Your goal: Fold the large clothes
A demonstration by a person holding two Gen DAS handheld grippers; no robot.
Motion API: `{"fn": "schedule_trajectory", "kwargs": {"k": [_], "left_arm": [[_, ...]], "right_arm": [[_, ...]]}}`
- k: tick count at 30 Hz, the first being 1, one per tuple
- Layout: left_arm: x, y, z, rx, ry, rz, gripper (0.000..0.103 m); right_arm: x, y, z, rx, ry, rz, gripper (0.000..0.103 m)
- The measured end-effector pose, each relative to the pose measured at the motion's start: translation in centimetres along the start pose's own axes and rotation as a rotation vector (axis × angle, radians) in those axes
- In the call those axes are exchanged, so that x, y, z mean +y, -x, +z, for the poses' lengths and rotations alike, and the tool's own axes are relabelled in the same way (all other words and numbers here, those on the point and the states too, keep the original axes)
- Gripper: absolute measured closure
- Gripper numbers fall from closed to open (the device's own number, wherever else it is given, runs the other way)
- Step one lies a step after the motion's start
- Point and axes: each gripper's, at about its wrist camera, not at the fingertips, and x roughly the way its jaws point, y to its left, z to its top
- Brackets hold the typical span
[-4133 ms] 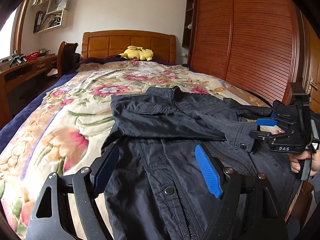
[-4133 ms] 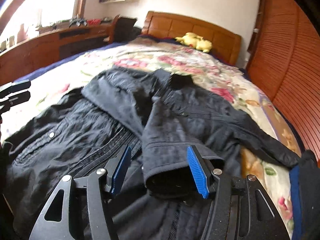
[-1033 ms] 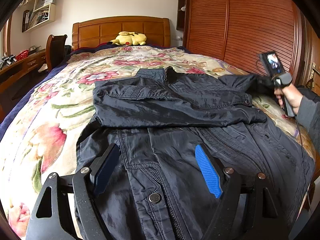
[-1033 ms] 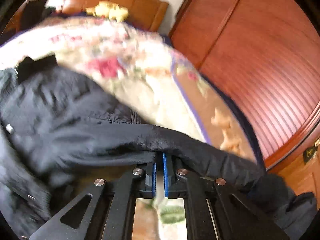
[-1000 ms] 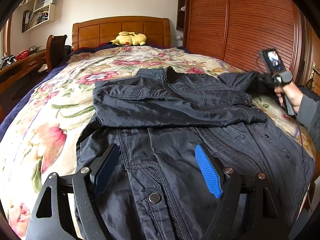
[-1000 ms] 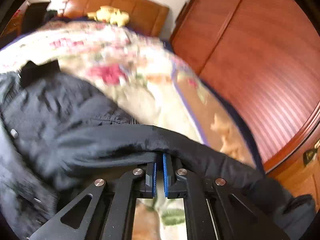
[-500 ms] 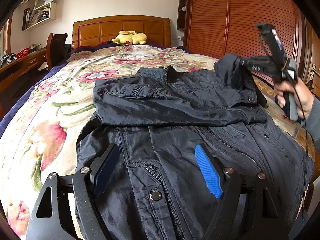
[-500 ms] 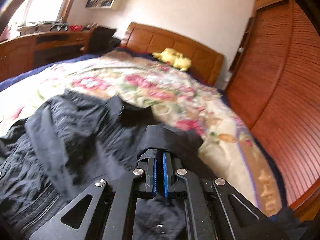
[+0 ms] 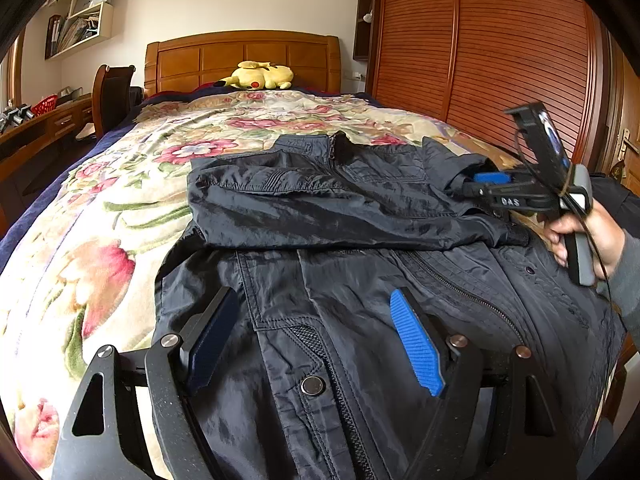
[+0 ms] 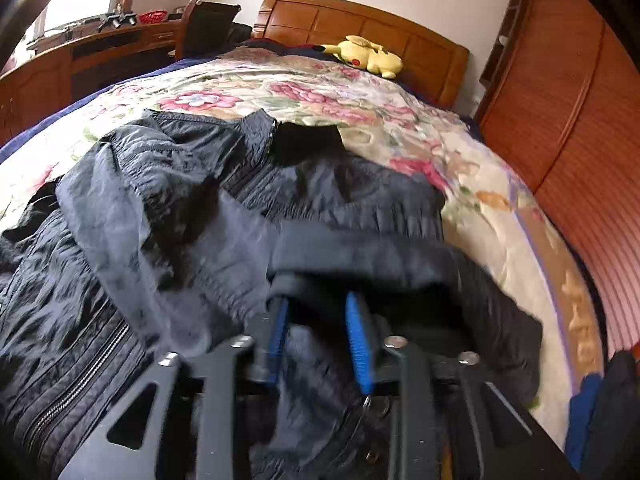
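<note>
Jacket: a dark jacket [image 9: 360,272] was seen laid flat, front side up, on the floral bedspread [image 9: 120,208], its collar toward the headboard at 12 o'clock and its hem nearest the cameras at 6 o'clock.
Left sleeve: one sleeve [image 9: 320,220] was found folded straight across the chest, running from 9 o'clock to 3 o'clock.
Right sleeve: the other sleeve's cuff [image 10: 360,252] was draped over the tips of the right gripper, above the jacket body, in the right wrist view.
Left gripper: the left gripper [image 9: 316,336] was held above the lower front of the jacket near the zip and a snap button; its jaws were spread wide and nothing was held between them.
Right gripper: the right gripper [image 10: 316,340] was seen with its jaws parted by a moderate gap, the blue pads [image 10: 358,344] visible beneath the cuff; the fabric was not clamped. In the left wrist view it was seen at 3 o'clock [image 9: 492,188], held in a hand [image 9: 584,232].
Surroundings: a yellow plush toy [image 9: 256,76] was lying by the wooden headboard [image 9: 240,56] at 12 o'clock; a slatted wooden wardrobe [image 9: 500,48] was standing at 2 o'clock; a desk [image 10: 80,52] was seen at 10 o'clock.
</note>
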Motion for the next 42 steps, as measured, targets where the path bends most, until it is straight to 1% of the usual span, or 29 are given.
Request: {"fn": "schedule_trajectory", "kwargs": {"k": [1, 2, 3, 5, 7, 9, 10, 11, 13, 18, 20, 23, 26, 29, 32, 34, 36, 38, 39, 40, 42], "left_arm": [[0.0, 0.0, 0.0, 0.000, 0.000, 0.000, 0.024], [0.0, 0.0, 0.0, 0.001, -0.001, 0.001, 0.024], [0.0, 0.0, 0.0, 0.001, -0.001, 0.001, 0.024], [0.1, 0.0, -0.1, 0.002, -0.003, 0.003, 0.024], [0.1, 0.0, -0.1, 0.003, -0.003, 0.003, 0.024], [0.2, 0.0, -0.1, 0.006, 0.000, 0.002, 0.024], [0.2, 0.0, -0.2, 0.007, 0.001, 0.002, 0.024], [0.2, 0.0, -0.2, 0.008, 0.002, 0.003, 0.024], [0.1, -0.1, -0.2, 0.012, -0.002, 0.004, 0.024], [-0.2, -0.2, -0.1, 0.014, -0.012, 0.010, 0.024], [-0.1, -0.3, -0.1, 0.014, -0.009, 0.009, 0.024], [-0.1, -0.2, -0.2, 0.015, -0.004, 0.007, 0.024], [-0.1, -0.2, -0.2, 0.017, -0.005, 0.007, 0.024], [-0.2, -0.3, -0.2, 0.020, -0.010, 0.008, 0.024], [-0.2, -0.4, -0.2, 0.023, -0.013, 0.008, 0.024], [-0.2, -0.4, -0.2, 0.025, -0.012, 0.008, 0.024], [-0.2, -0.5, -0.2, 0.026, -0.011, 0.008, 0.024], [-0.2, -0.4, -0.2, 0.025, -0.011, 0.008, 0.024], [-0.2, -0.4, -0.2, 0.025, -0.011, 0.008, 0.024], [-0.2, -0.5, -0.2, 0.024, -0.011, 0.008, 0.024], [-0.2, -0.5, -0.2, 0.022, -0.010, 0.007, 0.024]], "right_arm": [[-0.1, 0.2, -0.3, -0.009, -0.010, 0.006, 0.047], [-0.2, 0.4, -0.6, -0.015, -0.017, 0.000, 0.046], [-0.2, 0.8, -0.8, -0.018, -0.018, -0.005, 0.045], [-0.4, 1.9, -1.4, -0.041, -0.025, 0.012, 0.044], [-0.7, 3.6, -1.8, -0.081, -0.026, 0.019, 0.044], [-1.0, 5.5, -2.2, -0.150, -0.019, -0.012, 0.044], [-1.5, 6.4, -2.4, -0.178, -0.028, -0.024, 0.041], [-2.1, 7.1, -2.5, -0.196, -0.046, -0.037, 0.040], [-3.6, 7.5, -2.5, -0.200, -0.080, -0.076, 0.037], [-7.2, 5.7, -2.8, -0.131, -0.152, -0.158, 0.037], [-8.3, 4.4, -3.0, -0.084, -0.168, -0.180, 0.037], [-8.9, 2.0, -3.3, -0.005, -0.164, -0.200, 0.037], [-9.2, 0.2, -3.6, 0.056, -0.150, -0.234, 0.037], [-9.8, -1.2, -4.1, 0.101, -0.160, -0.267, 0.037], [-10.9, -3.1, -3.5, 0.152, -0.144, -0.321, 0.037], [-11.3, -4.3, -3.5, 0.185, -0.152, -0.334, 0.037], [-11.6, -5.0, -3.3, 0.203, -0.160, -0.350, 0.037], [-11.6, -5.4, -3.0, 0.204, -0.174, -0.344, 0.037], [-11.6, -5.4, -2.8, 0.198, -0.175, -0.345, 0.042], [-11.4, -5.3, -2.6, 0.191, -0.172, -0.345, 0.059], [-11.3, -4.8, -2.1, 0.179, -0.172, -0.367, 0.079]]}}
